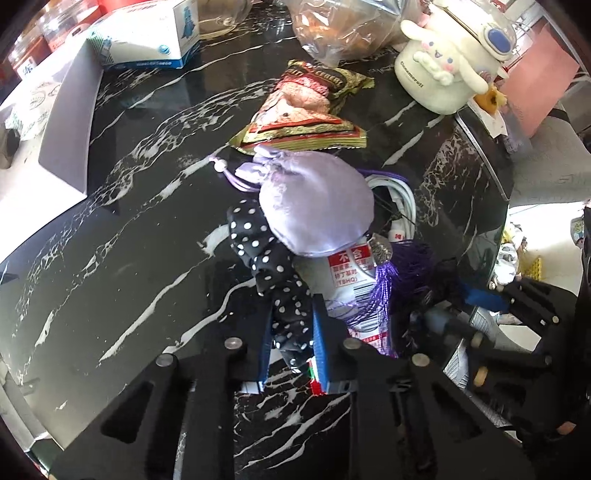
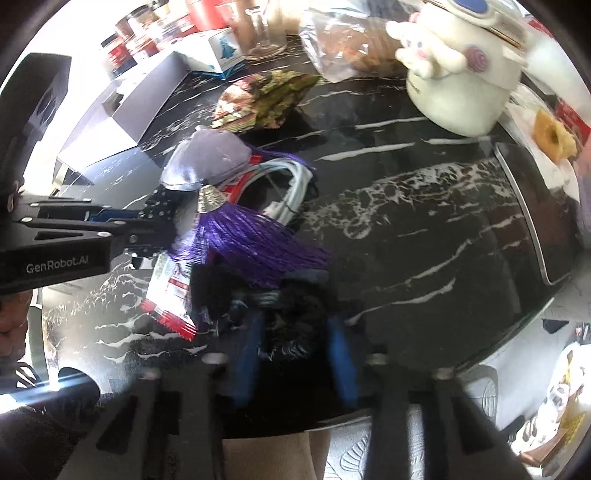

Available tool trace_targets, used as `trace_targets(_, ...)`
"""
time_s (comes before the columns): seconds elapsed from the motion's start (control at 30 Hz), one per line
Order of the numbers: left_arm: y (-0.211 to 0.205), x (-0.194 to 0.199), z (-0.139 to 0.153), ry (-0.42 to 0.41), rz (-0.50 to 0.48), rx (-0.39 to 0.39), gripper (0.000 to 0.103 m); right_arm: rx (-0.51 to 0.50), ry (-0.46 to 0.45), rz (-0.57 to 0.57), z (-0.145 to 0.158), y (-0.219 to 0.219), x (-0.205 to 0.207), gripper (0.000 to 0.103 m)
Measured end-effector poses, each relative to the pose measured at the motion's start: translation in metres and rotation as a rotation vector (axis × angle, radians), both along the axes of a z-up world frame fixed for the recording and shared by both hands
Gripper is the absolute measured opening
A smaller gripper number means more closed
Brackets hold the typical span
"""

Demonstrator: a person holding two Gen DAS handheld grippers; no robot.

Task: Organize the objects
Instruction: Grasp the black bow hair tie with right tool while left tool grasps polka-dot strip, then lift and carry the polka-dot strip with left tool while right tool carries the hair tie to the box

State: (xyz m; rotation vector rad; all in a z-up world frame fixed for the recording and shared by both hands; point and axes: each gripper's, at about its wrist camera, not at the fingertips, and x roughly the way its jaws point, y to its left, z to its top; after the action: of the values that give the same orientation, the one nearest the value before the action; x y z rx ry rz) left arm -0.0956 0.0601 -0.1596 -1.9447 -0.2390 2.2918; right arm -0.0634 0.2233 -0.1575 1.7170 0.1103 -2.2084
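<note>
A pile lies on the black marble table [image 1: 129, 206]. In it are a lilac satin pouch [image 1: 317, 206], a black polka-dot scrunchie [image 1: 273, 273], a white and red snack packet [image 1: 351, 273], a purple tassel [image 1: 388, 291] and a coiled white cable [image 1: 399, 199]. My left gripper [image 1: 290, 325] is shut on the scrunchie's near end. In the right wrist view my right gripper [image 2: 295, 332] is closed around a fuzzy black object [image 2: 295, 314] just below the tassel [image 2: 251, 243]. The pouch [image 2: 210, 155] and the packet [image 2: 170, 295] lie to its left.
A gold and red snack bag [image 1: 306, 110], a clear bag of bread [image 1: 343, 29], a cream Cinnamoroll jar [image 1: 443, 70], a white and blue box [image 1: 147, 37] and a grey box [image 1: 70, 122] stand further back. The table's right edge [image 1: 498, 192] is close.
</note>
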Motion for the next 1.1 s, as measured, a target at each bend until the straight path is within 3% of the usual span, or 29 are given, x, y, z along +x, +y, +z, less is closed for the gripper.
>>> trace_targets(0.27, -0.009, 0.007, 0.014, 0.005, 0.007, 0.015, 0.017, -0.026, -0.018, -0.053, 0.007, 0.016, 0.001, 0.011)
trace_targets(0.63, -0.006, 0.017, 0.048, 0.048, -0.010, 0.031, 0.017, -0.033, 0.068, -0.067, 0.048, 0.018, 0.012, 0.011)
trace_targets(1.1, -0.040, 0.035, 0.089, 0.095, 0.077, 0.009, 0.017, -0.062, 0.147, 0.044, 0.089, -0.018, 0.013, 0.011)
